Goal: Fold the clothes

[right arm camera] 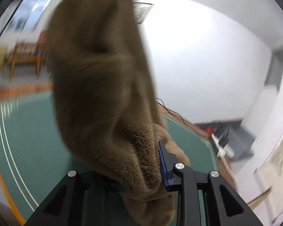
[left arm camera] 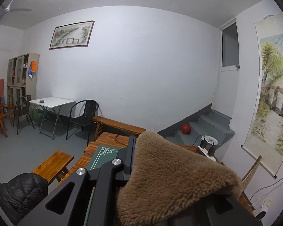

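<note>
Gripping a brown fleece garment [left arm camera: 171, 173], the left gripper [left arm camera: 135, 162] has its fingers pinched on the cloth: one black finger with a blue pad edge [left arm camera: 133, 150] shows pressed against the pile, while the other finger lies buried under the fabric. The garment drapes over that gripper's right half and is held above the table [left arm camera: 107, 137].

The right gripper [right arm camera: 161, 162] likewise has its fingers clamped on the same garment [right arm camera: 100, 79], with a blue-padded finger [right arm camera: 162, 165] bearing on bunched folds; its opposite finger is hidden by the cloth. From this pinch the fleece rises up and away toward the upper left of the view, so its long axis runs steeply away from the camera. That view is blurred.

Beneath, a green mat with white border lines [right arm camera: 28, 131] covers the table, whose wooden edge shows beyond the mat's far corner in the left wrist view. A black cable [left arm camera: 118, 138] lies on that far edge, and a power strip with plugs [left arm camera: 207, 149] sits near the right corner.

Only the left wrist view shows the surroundings sharply: a black padded jacket [left arm camera: 18, 194] at near left, wooden benches [left arm camera: 53, 163], open grey floor [left arm camera: 28, 145] to the left, a white folding table [left arm camera: 52, 101] with black chairs [left arm camera: 84, 114], a red ball [left arm camera: 185, 129] on grey steps, and a cabinet [left arm camera: 21, 75] at the far wall.
</note>
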A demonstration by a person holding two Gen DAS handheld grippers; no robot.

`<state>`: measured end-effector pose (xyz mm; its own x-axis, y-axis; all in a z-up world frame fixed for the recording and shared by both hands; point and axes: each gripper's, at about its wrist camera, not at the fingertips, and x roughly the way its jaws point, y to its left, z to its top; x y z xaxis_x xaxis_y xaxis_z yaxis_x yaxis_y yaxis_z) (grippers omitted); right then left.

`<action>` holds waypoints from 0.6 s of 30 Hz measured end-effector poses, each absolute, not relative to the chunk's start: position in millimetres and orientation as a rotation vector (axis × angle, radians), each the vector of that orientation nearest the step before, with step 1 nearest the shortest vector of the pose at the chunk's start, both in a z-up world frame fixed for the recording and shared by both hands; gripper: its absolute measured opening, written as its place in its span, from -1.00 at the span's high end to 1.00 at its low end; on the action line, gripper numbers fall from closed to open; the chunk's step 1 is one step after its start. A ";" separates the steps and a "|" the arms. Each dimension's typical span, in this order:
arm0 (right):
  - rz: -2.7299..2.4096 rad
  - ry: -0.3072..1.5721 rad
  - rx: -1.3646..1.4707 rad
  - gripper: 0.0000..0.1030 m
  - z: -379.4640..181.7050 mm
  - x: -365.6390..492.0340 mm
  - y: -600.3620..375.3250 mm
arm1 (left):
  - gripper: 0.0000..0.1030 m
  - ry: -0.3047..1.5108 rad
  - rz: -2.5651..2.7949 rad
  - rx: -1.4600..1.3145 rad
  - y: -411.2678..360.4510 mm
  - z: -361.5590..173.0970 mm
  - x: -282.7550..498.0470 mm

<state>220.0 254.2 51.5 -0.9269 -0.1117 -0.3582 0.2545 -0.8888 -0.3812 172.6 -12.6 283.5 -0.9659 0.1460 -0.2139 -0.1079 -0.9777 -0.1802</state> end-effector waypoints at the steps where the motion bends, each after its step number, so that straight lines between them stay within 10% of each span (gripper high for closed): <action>1: -2.856 0.562 0.502 0.54 64.7 215.4 266.0 | 0.80 -0.270 2.981 -0.339 -16.0 285.3 173.0; 9: -3.074 0.064 0.324 0.80 183.3 189.8 364.2 | 0.80 -0.347 2.947 -0.265 -29.7 302.1 182.0; 18: -3.224 0.083 -0.196 0.80 309.0 240.0 381.0 | 0.79 -0.311 2.877 0.028 -26.3 357.9 220.1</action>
